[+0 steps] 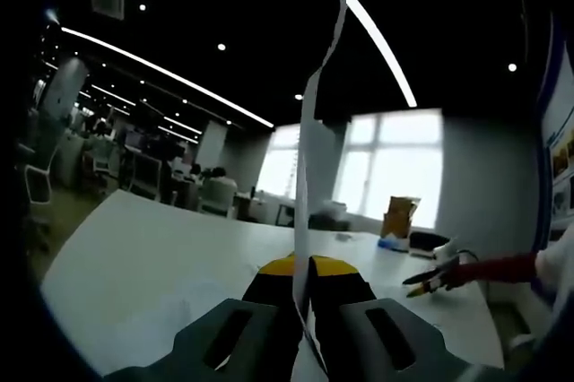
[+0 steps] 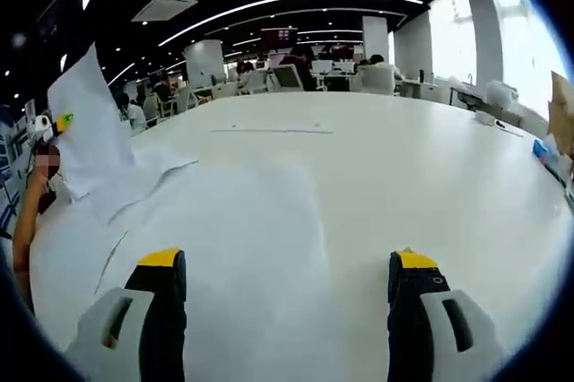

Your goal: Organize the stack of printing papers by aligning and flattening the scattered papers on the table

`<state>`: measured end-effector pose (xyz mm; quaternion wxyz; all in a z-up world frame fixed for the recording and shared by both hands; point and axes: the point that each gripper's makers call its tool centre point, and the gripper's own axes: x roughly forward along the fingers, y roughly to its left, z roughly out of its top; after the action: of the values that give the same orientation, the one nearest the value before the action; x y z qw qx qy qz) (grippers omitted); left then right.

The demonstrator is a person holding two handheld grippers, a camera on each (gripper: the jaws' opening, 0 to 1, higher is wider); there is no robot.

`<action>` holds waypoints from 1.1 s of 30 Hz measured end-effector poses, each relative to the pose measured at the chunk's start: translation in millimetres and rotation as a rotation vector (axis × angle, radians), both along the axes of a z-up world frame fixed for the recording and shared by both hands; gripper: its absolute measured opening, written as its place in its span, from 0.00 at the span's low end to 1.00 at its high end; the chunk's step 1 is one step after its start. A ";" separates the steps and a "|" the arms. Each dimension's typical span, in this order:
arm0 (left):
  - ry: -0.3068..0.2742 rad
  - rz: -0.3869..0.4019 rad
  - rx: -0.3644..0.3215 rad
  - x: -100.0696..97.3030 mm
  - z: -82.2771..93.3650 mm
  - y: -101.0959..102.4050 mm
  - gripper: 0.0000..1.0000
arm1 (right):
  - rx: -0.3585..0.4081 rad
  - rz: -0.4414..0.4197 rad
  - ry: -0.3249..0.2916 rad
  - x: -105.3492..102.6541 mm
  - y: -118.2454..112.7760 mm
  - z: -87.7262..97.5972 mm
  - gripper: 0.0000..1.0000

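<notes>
Jaws of the left gripper (image 1: 303, 297) pinch a thin white paper sheet (image 1: 309, 167) that rises edge-on between them, limp and light, best gripped near an edge. Right gripper (image 2: 289, 288) gapes wide over loose white papers (image 2: 143, 189) lying flat on the white table (image 2: 377, 158), just ahead of its jaws.

Both grippers share one build: the left gripper (image 1: 303, 285) and the right gripper (image 2: 285, 276) each have grey moulded jaws with slotted openings, black inner faces and yellow tips. The person wears a dark red sleeve (image 1: 502, 267).
</notes>
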<state>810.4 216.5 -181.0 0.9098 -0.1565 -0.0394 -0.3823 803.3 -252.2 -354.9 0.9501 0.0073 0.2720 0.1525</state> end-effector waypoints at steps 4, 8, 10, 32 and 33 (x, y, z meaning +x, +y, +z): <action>0.002 0.001 0.001 1.2 -0.6 0.9 0.06 | -0.037 0.015 0.004 2.3 0.8 -3.7 0.88; 0.002 0.002 0.000 0.2 -1.0 0.4 0.06 | -0.054 0.024 0.001 2.2 -0.3 -4.3 0.88; 0.003 0.003 0.002 0.2 -1.5 -0.1 0.06 | -0.070 0.029 -0.004 2.9 -1.1 -4.7 0.88; 0.012 -0.006 -0.010 -2.6 -2.3 -5.1 0.06 | -0.082 0.051 -0.061 5.3 7.0 -3.8 0.71; 0.012 -0.006 -0.010 -2.8 -2.6 -5.4 0.06 | -0.082 0.052 -0.066 5.5 6.9 -3.5 0.69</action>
<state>807.7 211.0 -183.6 0.9081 -0.1633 -0.0354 -0.3840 808.8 -245.2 -358.4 0.9537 -0.0440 0.2468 0.1661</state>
